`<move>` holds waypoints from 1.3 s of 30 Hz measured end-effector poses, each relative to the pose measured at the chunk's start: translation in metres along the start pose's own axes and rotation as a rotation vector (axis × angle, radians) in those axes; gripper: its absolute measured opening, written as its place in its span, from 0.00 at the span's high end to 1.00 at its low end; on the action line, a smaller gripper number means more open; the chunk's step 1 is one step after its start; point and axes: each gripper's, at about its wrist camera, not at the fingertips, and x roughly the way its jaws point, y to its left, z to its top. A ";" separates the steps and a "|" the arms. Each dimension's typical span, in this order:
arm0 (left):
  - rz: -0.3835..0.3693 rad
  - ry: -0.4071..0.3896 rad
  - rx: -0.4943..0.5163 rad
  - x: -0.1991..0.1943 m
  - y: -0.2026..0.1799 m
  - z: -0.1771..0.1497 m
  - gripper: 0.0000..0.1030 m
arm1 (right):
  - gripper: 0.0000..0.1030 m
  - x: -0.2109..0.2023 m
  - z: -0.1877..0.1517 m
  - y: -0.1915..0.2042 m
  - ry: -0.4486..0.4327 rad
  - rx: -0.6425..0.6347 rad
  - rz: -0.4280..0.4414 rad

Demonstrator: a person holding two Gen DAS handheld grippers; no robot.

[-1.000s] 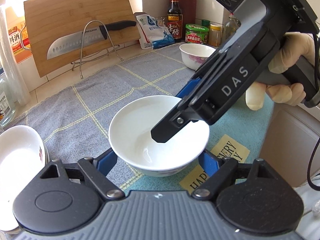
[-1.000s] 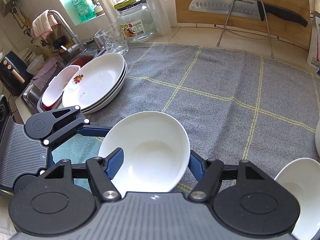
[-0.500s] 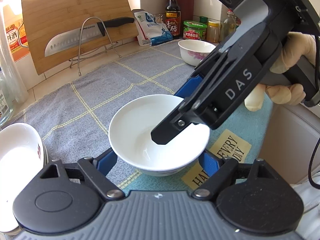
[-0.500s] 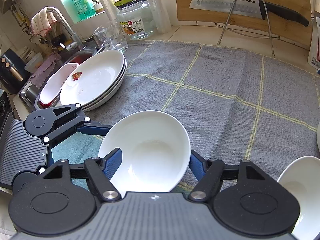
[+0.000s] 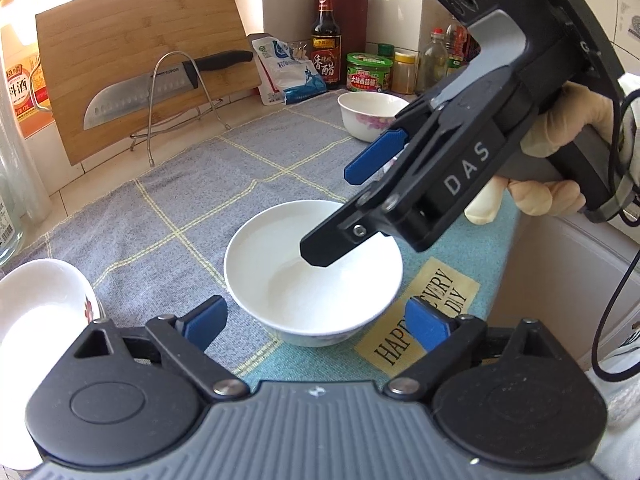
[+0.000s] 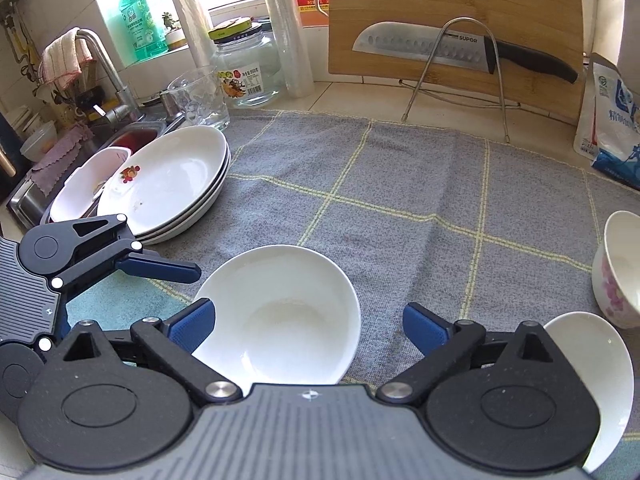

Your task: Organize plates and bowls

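Note:
A plain white bowl [image 5: 312, 280] sits upright on the grey checked mat [image 5: 192, 208]. My left gripper [image 5: 316, 324] straddles its near side, and its jaws are opening, with both blue pads just off the bowl's wall. My right gripper [image 5: 334, 214] reaches in from the right, held by a gloved hand. Its jaws are opening too, one finger hanging over the bowl's hollow and the blue one beyond the rim. In the right wrist view the bowl [image 6: 280, 316] lies between the wide-spread fingers of the right gripper [image 6: 308, 326], and the right pad is well clear of it.
A stack of white plates [image 6: 172, 184] lies at the mat's left edge beside the sink [image 6: 132, 136]. A pink-flowered bowl [image 6: 620, 268] and another white bowl [image 6: 592, 376] stand at the right. A cutting board [image 5: 144, 60], a knife on a wire rack and bottles line the back.
Both grippers' jaws have spread wider. The right gripper's pads have come off the bowl's rim, and the left pads have drawn away from its sides. The bowl stays on the mat.

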 end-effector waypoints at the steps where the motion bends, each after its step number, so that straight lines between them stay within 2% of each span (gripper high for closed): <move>1: -0.004 -0.007 0.005 -0.003 0.000 0.001 0.07 | 0.00 -0.002 -0.001 0.001 -0.009 0.002 -0.014; 6: -0.041 -0.058 0.042 -0.014 0.001 0.007 0.04 | 0.00 -0.022 -0.010 0.002 -0.072 0.049 -0.106; 12: -0.064 -0.105 0.069 -0.013 -0.018 0.023 0.04 | 0.00 -0.051 -0.023 -0.020 -0.125 0.092 -0.189; 17: -0.044 -0.125 0.068 0.003 -0.048 0.040 0.04 | 0.00 -0.069 -0.035 -0.053 -0.153 0.107 -0.213; 24: 0.009 -0.121 0.022 0.041 -0.088 0.066 0.04 | 0.00 -0.080 -0.055 -0.107 -0.133 0.092 -0.240; 28: 0.039 -0.115 -0.001 0.065 -0.110 0.075 0.04 | 0.00 -0.080 -0.065 -0.135 -0.122 0.087 -0.241; 35: 0.105 -0.069 -0.022 0.107 -0.135 0.080 0.04 | 0.01 -0.070 -0.071 -0.164 -0.099 0.062 -0.158; 39: 0.146 -0.066 -0.015 0.125 -0.141 0.082 0.05 | 0.10 -0.057 -0.068 -0.173 -0.074 0.037 -0.104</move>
